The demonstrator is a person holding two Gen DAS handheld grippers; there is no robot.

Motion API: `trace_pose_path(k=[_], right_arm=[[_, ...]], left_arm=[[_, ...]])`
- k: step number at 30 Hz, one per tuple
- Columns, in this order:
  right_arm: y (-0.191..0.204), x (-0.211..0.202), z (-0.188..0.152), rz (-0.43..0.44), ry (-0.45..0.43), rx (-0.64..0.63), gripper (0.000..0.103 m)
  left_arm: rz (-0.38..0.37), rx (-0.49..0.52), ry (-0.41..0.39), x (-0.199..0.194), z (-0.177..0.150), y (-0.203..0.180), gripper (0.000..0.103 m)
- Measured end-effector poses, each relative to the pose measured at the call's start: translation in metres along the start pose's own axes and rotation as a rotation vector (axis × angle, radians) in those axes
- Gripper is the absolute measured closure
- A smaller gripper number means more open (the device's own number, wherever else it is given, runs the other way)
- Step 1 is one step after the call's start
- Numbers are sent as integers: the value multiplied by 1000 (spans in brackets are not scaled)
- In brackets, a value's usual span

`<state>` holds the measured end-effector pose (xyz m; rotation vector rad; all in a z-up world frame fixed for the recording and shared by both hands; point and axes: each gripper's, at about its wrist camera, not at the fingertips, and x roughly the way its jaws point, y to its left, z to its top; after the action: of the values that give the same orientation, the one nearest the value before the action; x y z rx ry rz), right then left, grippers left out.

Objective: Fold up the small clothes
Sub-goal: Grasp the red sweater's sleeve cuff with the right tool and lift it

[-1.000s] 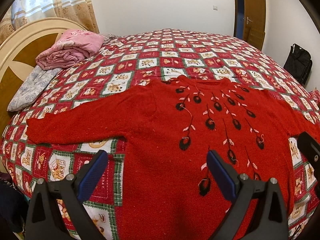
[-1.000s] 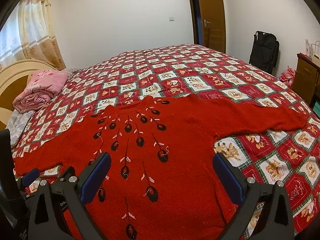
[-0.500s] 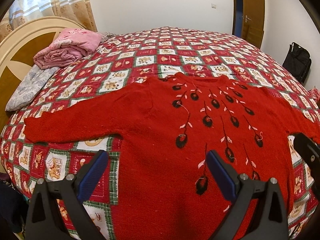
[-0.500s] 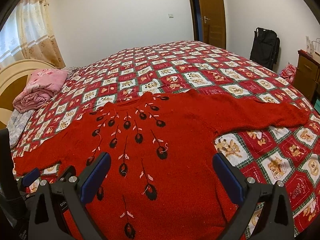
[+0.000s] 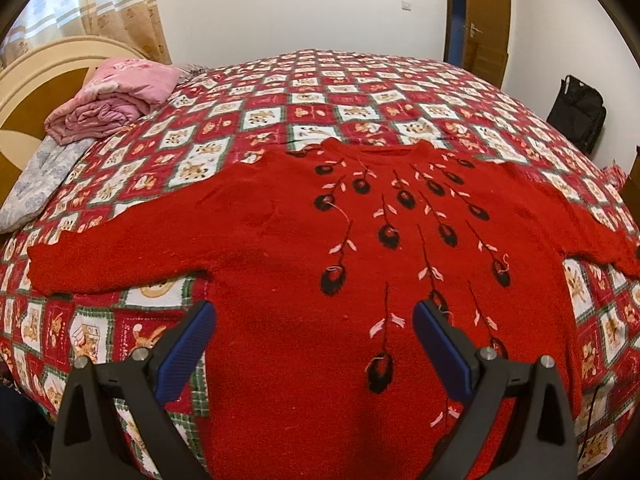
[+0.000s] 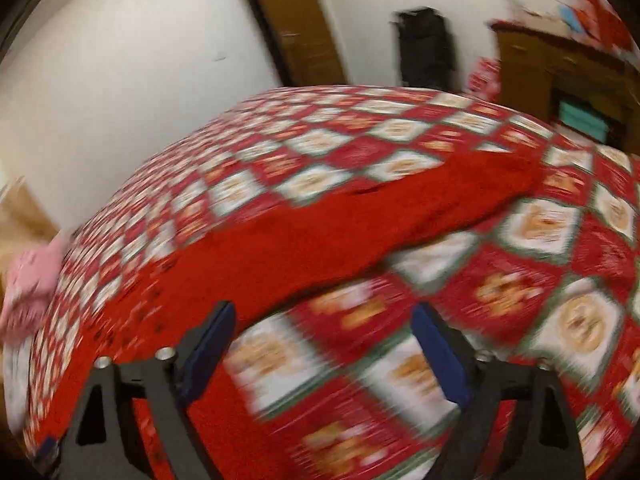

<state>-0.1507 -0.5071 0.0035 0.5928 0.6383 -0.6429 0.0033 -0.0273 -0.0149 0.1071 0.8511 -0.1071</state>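
A red knitted sweater [image 5: 280,248] with black and pink embroidery lies flat, face up, both sleeves spread out over the patchwork bedspread [image 5: 360,96]. My left gripper [image 5: 314,332] hovers open above the sweater's lower body, nothing between its blue pads. The right wrist view is motion-blurred and tilted. There my right gripper [image 6: 324,340] hangs above the bedspread [image 6: 540,300] just below the sweater's right sleeve [image 6: 400,216]. Its jaws are closing but stand wide apart with nothing between them.
A folded pink blanket [image 5: 116,100] and a grey pillow [image 5: 40,184] lie by the wooden headboard [image 5: 36,72] at the left. A black bag [image 5: 576,112] stands against the far wall near the door [image 5: 486,20]. A wooden cabinet [image 6: 560,72] stands right of the bed.
My right gripper swung right and rolled, from over the sweater's body to beside the right sleeve; its jaws narrowed a little. The left gripper stayed open over the sweater's lower body.
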Motion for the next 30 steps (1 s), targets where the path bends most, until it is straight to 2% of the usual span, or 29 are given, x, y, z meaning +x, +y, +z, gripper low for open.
trace_pose_path(k=[4,8,9,12,16,18,21,23,25,26,28,30], right_arm=[[-55,21,28,-118,-1,175,26],[-106,46,50,-176,11,360,28],[-111,49,56,-180,-21,354,34],[-109,63,71,-282,-19,275,41],[-106,70,79,-352,3,274,41],[-108,73,82,-367,1,281,41],[-113,88,84,-359,46,278,41],[-108,95,84,-388,50,249,43],[-103,103,82,-389,81,195,56],[-104,108,80,-341,108,205,75],[-110,102,78,-302,91,241,79],[-110,94,79,-264,76,235,92]], left_arm=[[-5,5,-8,0,2,-4,2],[4,12,5,3,3,-7,2],[8,13,9,4,4,-7,2],[20,20,20,8,5,-9,2],[32,23,26,12,7,-9,2],[36,24,30,15,9,-9,2],[37,25,41,20,10,-10,2],[37,27,47,22,11,-12,2],[36,31,52,25,11,-13,2],[35,32,54,26,11,-13,2],[36,33,57,26,10,-13,2],[37,35,58,27,11,-13,2]])
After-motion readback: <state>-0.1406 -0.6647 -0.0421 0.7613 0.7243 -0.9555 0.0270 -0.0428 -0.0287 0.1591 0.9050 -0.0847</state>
